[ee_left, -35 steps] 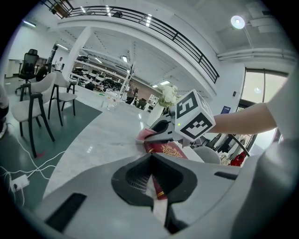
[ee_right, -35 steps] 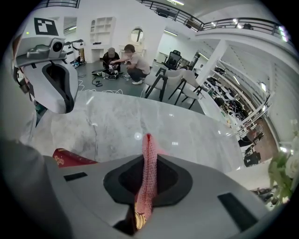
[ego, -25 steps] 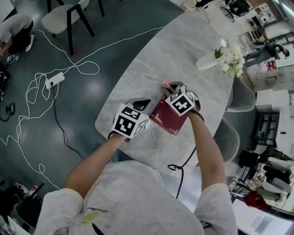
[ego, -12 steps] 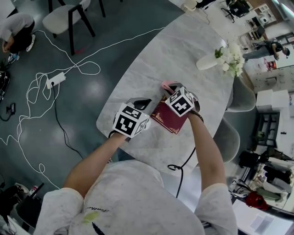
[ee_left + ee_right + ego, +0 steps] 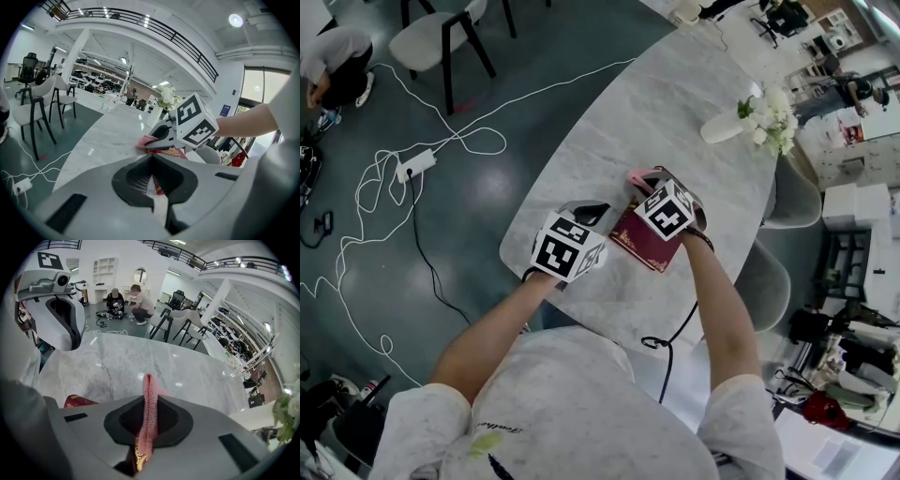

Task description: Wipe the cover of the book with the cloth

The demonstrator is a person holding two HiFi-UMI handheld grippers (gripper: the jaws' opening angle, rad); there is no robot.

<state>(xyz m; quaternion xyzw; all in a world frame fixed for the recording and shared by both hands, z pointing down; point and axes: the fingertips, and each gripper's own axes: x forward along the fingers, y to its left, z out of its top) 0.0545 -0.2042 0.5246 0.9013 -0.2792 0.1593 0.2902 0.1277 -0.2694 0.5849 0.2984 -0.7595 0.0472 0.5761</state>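
Note:
A dark red book with gold print lies on the marble table near its front edge. My right gripper hovers at the book's far corner, shut on a pink mesh cloth. In the right gripper view the cloth stands up between the jaws of the right gripper, with the book below to the left. My left gripper is shut, its tips at the book's left corner. The left gripper view shows the left gripper closed over the book.
A white vase of white flowers lies farther back on the table. Chairs and a power strip with loose white cables are on the floor to the left. Two people crouch beyond the table.

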